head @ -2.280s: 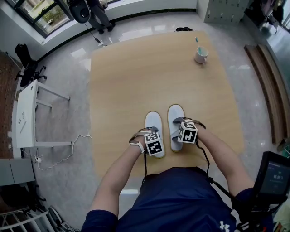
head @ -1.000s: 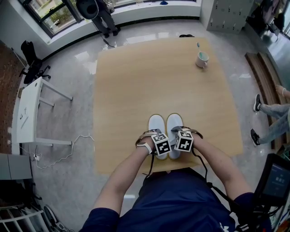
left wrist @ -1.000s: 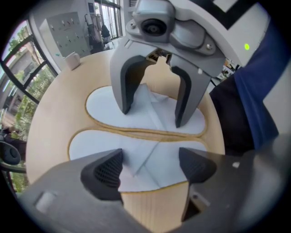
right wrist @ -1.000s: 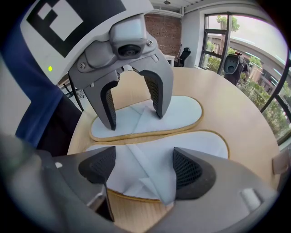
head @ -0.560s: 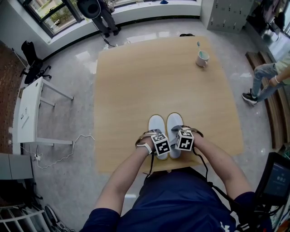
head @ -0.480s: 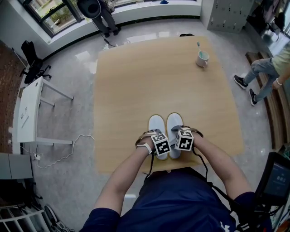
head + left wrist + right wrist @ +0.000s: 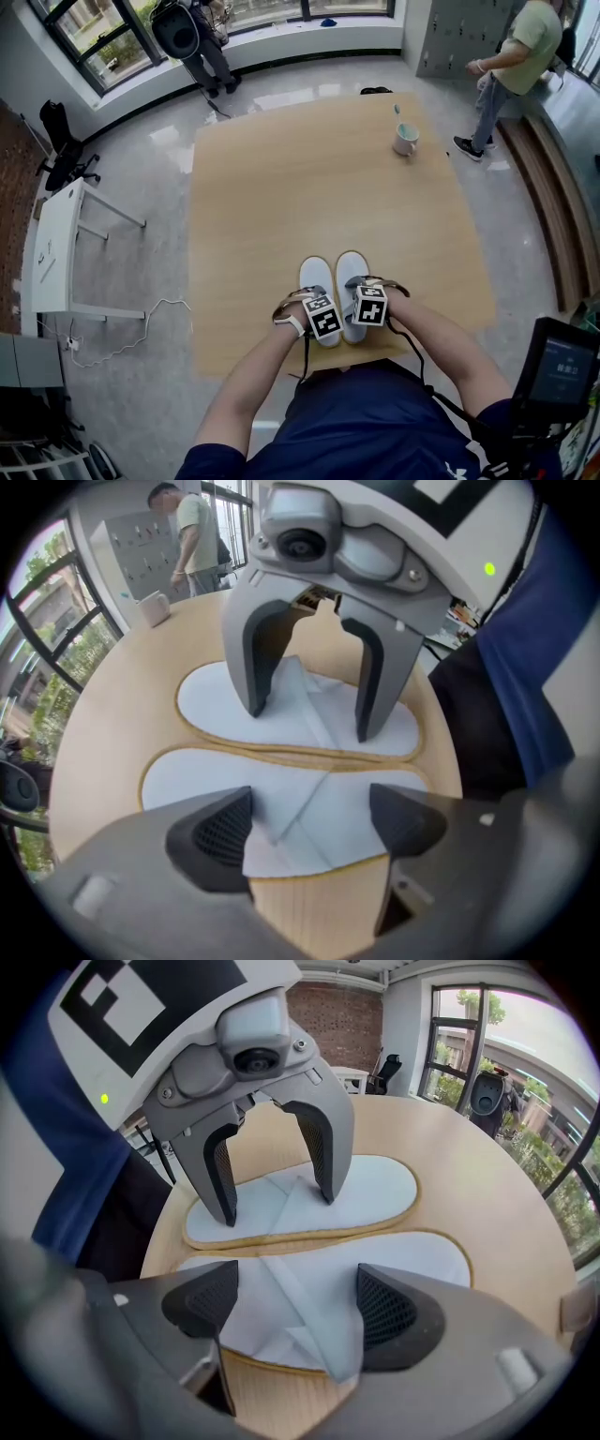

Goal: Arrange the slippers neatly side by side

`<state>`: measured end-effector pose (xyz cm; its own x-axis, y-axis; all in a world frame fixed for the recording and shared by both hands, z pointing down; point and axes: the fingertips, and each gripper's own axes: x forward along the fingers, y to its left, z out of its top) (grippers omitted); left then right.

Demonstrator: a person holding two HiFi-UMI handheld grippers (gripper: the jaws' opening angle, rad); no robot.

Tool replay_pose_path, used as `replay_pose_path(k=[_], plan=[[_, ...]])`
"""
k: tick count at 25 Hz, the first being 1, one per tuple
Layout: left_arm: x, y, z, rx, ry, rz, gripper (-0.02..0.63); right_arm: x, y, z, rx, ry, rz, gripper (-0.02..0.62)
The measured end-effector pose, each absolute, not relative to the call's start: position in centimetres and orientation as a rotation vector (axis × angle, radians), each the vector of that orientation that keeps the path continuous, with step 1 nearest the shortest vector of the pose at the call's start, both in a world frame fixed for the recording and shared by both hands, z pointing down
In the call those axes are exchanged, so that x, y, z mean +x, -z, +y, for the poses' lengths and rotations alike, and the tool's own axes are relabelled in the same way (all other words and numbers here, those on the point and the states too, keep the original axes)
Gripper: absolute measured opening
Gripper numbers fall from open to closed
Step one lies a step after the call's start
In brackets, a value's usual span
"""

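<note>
My left gripper (image 7: pixel 319 309) sits over the heel end of the left slipper (image 7: pixel 313 277). Its jaws stand wide apart, one on each side of the folded white strap, and they close on nothing. In the left gripper view the strap and the sole's near edge lie in the gap between my jaws.

My right gripper (image 7: pixel 367 302) is placed the same way over the right slipper (image 7: pixel 351 270). Its jaws are also spread wide across that strap, and nothing is pinched. I cannot tell whether either set of tips touches its sole.

The two white slippers lie flat, side by side, at the near edge of the wooden table (image 7: pixel 281 187). Their toes point far, and their tan-trimmed inner edges touch along most of their length. The right slipper's toe reaches slightly farther than the left's.

A mug (image 7: pixel 405 139) holding a toothbrush stands well apart, at the far right of the table.
</note>
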<state>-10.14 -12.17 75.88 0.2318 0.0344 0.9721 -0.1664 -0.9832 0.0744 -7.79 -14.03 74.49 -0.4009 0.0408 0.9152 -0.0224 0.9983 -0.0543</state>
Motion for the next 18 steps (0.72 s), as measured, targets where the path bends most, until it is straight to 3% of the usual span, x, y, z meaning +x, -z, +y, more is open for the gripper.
replay_pose_path(k=[14, 18], plan=[[-9.6, -76.1, -12.2, 2.334, -1.843, -0.2, 0.406, -7.5, -74.4, -14.2, -0.013, -0.051, -1.985, 0.402], [-9.1, -73.8, -12.2, 2.388, -1.717, -0.272, 0.419, -8.4, -72.4, -13.8, 0.014, -0.028, -2.073, 0.402]])
